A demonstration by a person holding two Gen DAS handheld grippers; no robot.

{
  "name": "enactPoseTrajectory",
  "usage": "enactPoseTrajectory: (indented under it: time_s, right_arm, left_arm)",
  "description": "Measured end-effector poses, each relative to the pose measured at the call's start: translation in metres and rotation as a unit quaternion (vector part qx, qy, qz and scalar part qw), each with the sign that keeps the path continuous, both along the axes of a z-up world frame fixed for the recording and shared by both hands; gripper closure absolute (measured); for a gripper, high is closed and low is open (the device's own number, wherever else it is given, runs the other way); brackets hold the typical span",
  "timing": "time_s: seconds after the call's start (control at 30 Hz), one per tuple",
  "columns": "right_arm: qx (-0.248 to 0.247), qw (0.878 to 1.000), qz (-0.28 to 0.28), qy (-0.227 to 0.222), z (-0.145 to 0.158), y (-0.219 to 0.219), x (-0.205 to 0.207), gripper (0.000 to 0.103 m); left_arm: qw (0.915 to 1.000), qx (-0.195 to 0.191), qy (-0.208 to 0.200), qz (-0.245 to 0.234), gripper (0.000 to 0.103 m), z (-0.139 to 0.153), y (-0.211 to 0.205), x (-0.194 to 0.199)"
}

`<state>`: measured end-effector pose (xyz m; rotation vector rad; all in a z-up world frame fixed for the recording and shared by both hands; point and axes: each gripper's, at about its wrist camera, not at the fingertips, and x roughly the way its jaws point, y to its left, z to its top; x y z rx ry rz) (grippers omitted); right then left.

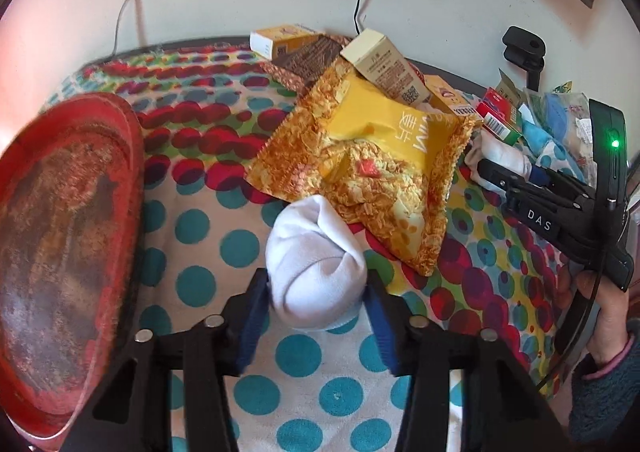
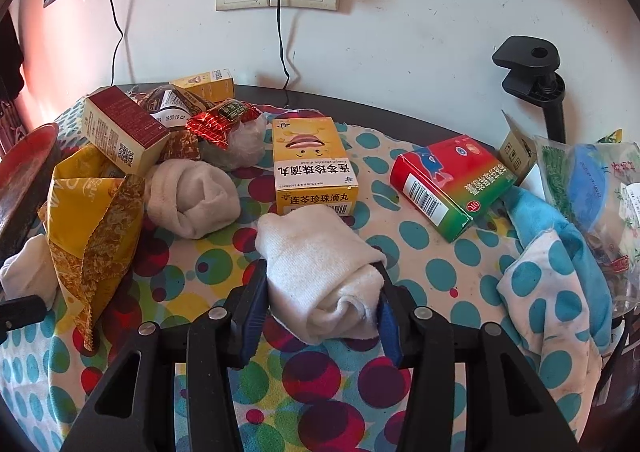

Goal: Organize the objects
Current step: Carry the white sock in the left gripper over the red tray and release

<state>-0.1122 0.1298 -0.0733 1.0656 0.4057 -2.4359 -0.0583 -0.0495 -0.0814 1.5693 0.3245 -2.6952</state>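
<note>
A white rolled sock (image 1: 316, 252) lies on the dotted tablecloth, touching the corner of a yellow snack bag (image 1: 360, 156). My left gripper (image 1: 316, 286) is shut on it, a blue pad pressing each side. In the right wrist view a second rolled sock (image 2: 316, 256) sits between the pads of my right gripper (image 2: 320, 288), which squeeze its near end. From the left wrist view the right gripper (image 1: 494, 172) shows at the far right with that sock (image 1: 500, 156) in it. A third rolled sock (image 2: 192, 196) lies loose further left.
A red tray (image 1: 60, 252) stands at the left. Nearby are a yellow medicine box (image 2: 312, 168), a red and green box (image 2: 448, 184), and piled boxes and wrappers (image 2: 160, 120). A blue dotted cloth (image 2: 560, 272) and plastic bags sit right. A black clamp (image 2: 532, 68) and cables line the wall.
</note>
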Motion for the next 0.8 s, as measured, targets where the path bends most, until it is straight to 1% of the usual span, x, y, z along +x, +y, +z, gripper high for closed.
enactPoseTrajectory:
  time_s: [0.07,0.17,0.27,0.4,0.5,0.67,0.73,0.8]
  right_arm:
    - [-0.001,1.000,0.000,0.000,0.000,0.000,0.000,0.058]
    - [0.003,1.000,0.000,0.003,0.000,0.000,0.001,0.058]
    - [0.003,1.000,0.000,0.003,0.000,0.000,-0.001,0.058]
    - [0.005,1.000,0.000,0.002,0.001,-0.001,-0.001,0.057]
    - [0.008,1.000,0.000,0.002,0.002,-0.001,-0.001,0.057]
    - [0.019,1.000,0.001,0.002,0.001,-0.003,-0.002,0.056]
    - [0.023,1.000,0.001,0.004,0.001,-0.004,-0.002,0.055]
    - [0.022,1.000,0.001,0.004,0.001,-0.005,0.000,0.055]
  left_arm:
    - [1.0000,-0.001,0.004,0.002,0.056,0.000,0.000,0.001]
    - [0.9996,-0.025,0.010,0.000,0.058,0.002,0.006,0.003]
    - [0.9993,-0.035,0.012,-0.008,0.058,0.002,0.009,0.007]
    - [0.9989,-0.041,0.020,-0.013,0.058,0.009,0.012,0.012]
    - [0.9976,-0.059,0.030,-0.018,0.058,0.018,0.013,0.018]
    - [0.9966,-0.070,0.040,-0.018,0.058,0.033,0.004,0.030]
    - [0.9959,-0.077,0.047,-0.010,0.058,0.039,-0.003,0.036]
    - [0.9960,-0.077,0.045,0.002,0.058,0.042,-0.016,0.042]
